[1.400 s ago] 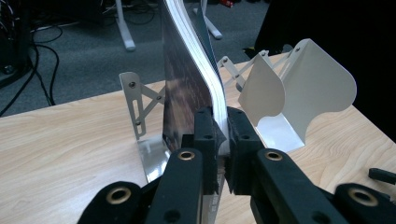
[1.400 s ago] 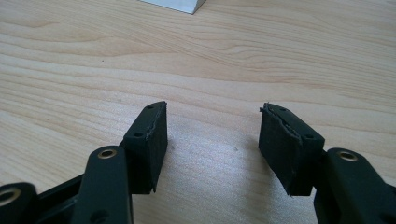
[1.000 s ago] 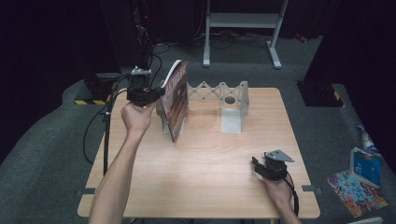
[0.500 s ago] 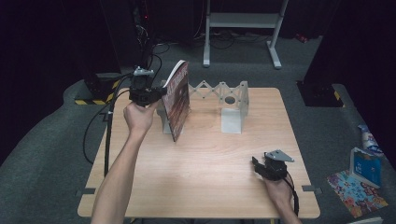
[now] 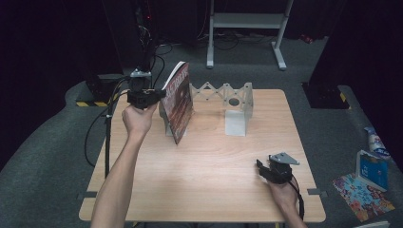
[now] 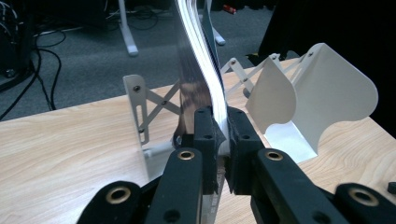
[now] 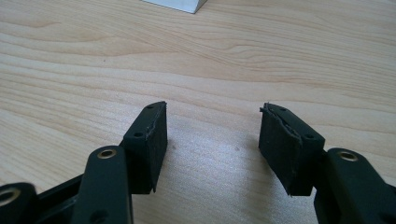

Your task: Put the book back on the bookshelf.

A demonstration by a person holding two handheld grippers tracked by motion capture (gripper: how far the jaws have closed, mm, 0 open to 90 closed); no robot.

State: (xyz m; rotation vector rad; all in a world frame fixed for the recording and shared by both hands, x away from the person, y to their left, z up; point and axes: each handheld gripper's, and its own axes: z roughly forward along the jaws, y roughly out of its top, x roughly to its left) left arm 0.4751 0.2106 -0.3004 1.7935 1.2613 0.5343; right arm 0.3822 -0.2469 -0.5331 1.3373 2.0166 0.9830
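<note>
Book top cut off by left gripper view's upper edge; cover print too blurred to read

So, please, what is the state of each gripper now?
Left gripper: shut on the book, holding it upright by the white rack.
Right gripper: open, holding nothing, low over the table.

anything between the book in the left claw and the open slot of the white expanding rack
Nothing visible blocks it. The left claw grips the book, held upright at the left end plate of the white expanding bookend rack. The gap toward the right end plate looks empty.
</note>
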